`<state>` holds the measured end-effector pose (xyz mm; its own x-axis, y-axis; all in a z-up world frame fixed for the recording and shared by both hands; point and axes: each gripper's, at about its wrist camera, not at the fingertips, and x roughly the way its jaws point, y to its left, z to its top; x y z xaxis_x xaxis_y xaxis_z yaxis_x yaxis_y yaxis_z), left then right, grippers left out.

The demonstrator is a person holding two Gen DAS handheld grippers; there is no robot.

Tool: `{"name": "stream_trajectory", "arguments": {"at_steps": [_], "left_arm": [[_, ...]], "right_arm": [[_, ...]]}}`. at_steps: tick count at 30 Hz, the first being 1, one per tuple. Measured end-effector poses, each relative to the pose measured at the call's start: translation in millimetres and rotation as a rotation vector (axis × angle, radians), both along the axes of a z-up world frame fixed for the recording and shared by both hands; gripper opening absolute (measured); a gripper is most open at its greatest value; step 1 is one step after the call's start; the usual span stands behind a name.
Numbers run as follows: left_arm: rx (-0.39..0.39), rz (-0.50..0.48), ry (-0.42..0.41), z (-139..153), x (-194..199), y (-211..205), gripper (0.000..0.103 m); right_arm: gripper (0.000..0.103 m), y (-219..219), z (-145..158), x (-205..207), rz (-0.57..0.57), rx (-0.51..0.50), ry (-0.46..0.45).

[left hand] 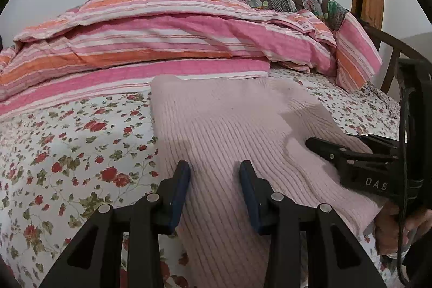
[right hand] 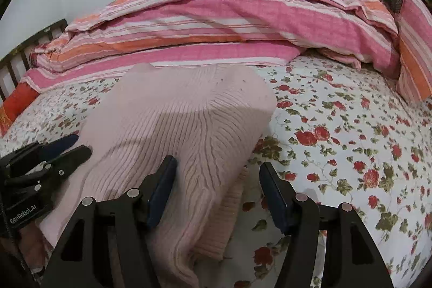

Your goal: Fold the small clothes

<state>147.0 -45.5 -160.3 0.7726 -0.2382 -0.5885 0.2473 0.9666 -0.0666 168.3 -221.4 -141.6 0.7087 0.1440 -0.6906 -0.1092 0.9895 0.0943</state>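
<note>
A pale pink ribbed sweater (left hand: 229, 131) lies folded on the flowered bed sheet (left hand: 67, 153), directly ahead of and under both pairs of jaws; the left gripper (left hand: 215, 177) hangs over its near edge, jaws moderately apart, gripping nothing; the right gripper (right hand: 217, 174) has its jaws wide, straddling the sweater's side edge; a striped quilt (right hand: 216, 26) is heaped beyond the sweater.

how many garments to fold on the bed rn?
1. A pink ribbed sweater lies on the floral sheet, in front of the striped quilt, with the left tool and right tool open over its near edge. Others may lie out of view.
</note>
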Motion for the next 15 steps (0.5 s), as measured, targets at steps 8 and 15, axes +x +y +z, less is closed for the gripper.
{"name": "stream_trajectory", "arguments": {"at_steps": [8, 15], "left_arm": [[0.013, 0.01, -0.018, -0.6, -4.4, -3.0, 0.039], [0.007, 0.012, -0.026, -0.7, -7.8, -2.3, 0.039]], "right_arm": [[0.06, -0.4, 0.9, -2.9, -0.011, 0.015, 0.0], [0.061, -4.0, 4.9, -4.6, -0.005, 0.038, 0.014]]}}
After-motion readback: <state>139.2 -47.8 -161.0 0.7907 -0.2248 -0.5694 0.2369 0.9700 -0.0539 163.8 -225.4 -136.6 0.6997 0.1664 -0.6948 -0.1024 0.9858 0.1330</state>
